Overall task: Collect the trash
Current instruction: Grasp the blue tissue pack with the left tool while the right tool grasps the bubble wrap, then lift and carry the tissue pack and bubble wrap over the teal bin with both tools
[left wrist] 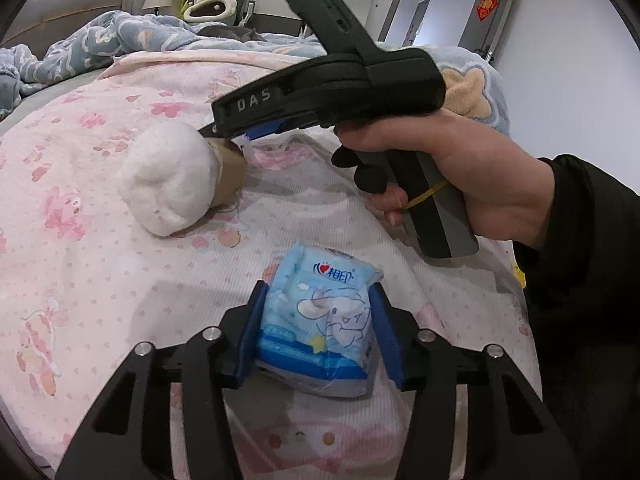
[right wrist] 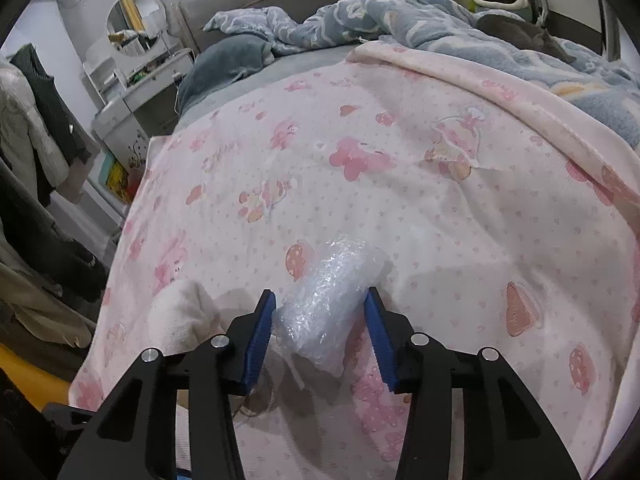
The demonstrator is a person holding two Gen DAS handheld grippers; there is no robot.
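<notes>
On a bed spread with a pink blanket (right wrist: 400, 208), a person works two grippers at once to collect trash. The left gripper (left wrist: 318, 326) straddles a blue tissue pack (left wrist: 320, 320), its blue pads lying along the pack's two sides; they seem to touch it, with the jaws about half closed. The right gripper (right wrist: 320, 320) straddles a bubble wrap wad (right wrist: 328, 304), left pad touching the wrap and right pad at its edge, jaws likewise about half closed; whether either grip is firm cannot be told. Both items rest on the blanket. A white wad (left wrist: 170, 178) and a cardboard tube (left wrist: 228, 168) lie just beside the right gripper's tip, seen from the left camera. To finish well, each squeeze should likely be centred and firm enough not to slip, without pinching blanket, before lifting straight up; the soft wrap may crush and slide.
</notes>
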